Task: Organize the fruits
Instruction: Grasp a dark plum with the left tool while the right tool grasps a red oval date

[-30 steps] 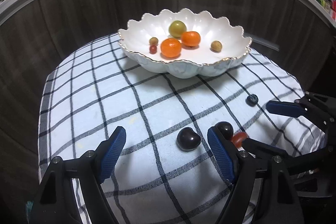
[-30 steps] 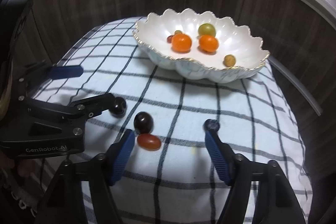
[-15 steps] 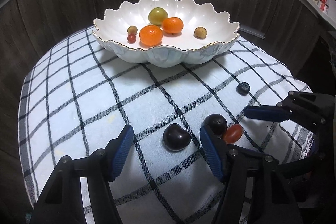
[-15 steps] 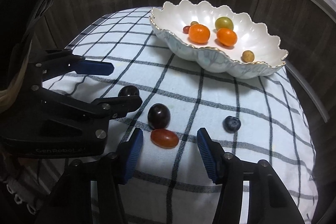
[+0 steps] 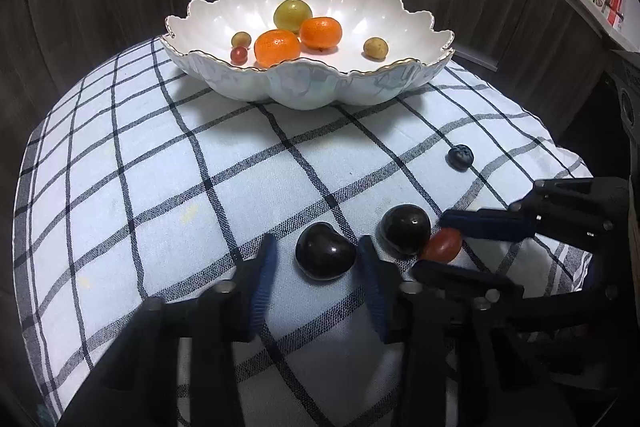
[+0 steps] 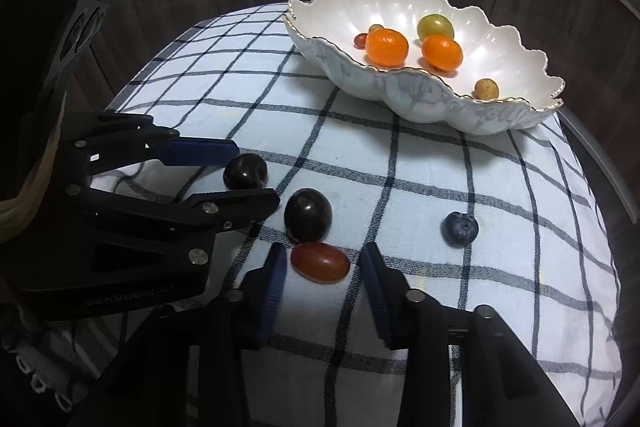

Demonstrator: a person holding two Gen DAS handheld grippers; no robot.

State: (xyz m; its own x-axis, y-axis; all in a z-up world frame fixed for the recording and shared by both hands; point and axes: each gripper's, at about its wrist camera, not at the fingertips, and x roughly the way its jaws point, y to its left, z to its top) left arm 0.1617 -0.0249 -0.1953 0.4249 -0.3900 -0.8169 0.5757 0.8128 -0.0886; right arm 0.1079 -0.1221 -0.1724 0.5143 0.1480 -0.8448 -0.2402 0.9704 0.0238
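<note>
Both grippers' jaws had just been closing, left gripper [image 5: 314,267] astride a plum [image 5: 325,257], right gripper [image 6: 322,277] astride a tomato [image 6: 320,262], pads not yet touching; smooth, soft, light fruit on the cloth [image 5: 160,167], best pinched gently across the middle.

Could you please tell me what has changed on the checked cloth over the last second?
Both grippers have been closing. The left gripper now brackets the heart-shaped dark fruit, and the right gripper brackets the red cherry tomato; a sliver of cloth still shows beside each pad, so neither fruit is gripped or lifted. The round dark fruit, blueberry and bowl stayed put.
</note>
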